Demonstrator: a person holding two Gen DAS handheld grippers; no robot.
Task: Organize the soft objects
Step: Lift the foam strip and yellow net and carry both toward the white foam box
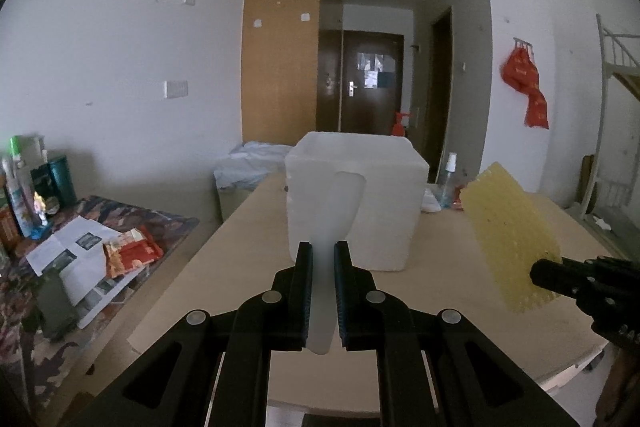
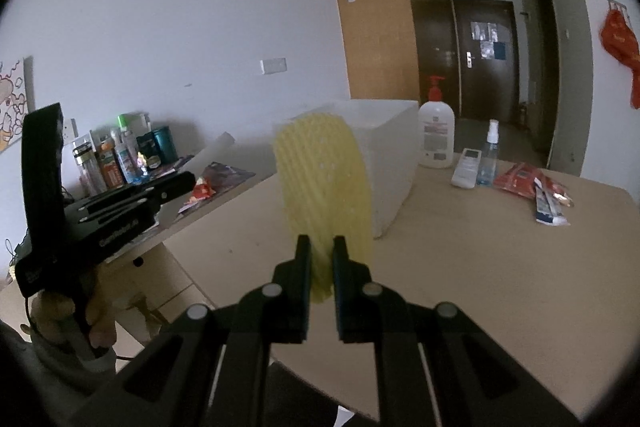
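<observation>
Above the near edge of the table point(image 1: 248, 227), your left gripper point(image 1: 322, 291) is clenched on a white foam sheet point(image 1: 340, 211), your right gripper point(image 2: 321, 267) on a yellow foam net point(image 2: 326, 179). You hold both upright, probably to drop them into the white foam box point(image 1: 384, 183) just beyond.

Lotion pump bottle point(image 2: 436, 137), remote point(image 2: 466, 167), spray bottle point(image 2: 488, 155), red snack packets point(image 2: 520, 179) on table point(image 2: 500, 267).

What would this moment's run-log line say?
left gripper: shut on white foam sheet | right gripper: shut on yellow foam net | both held above table | white box ahead
</observation>
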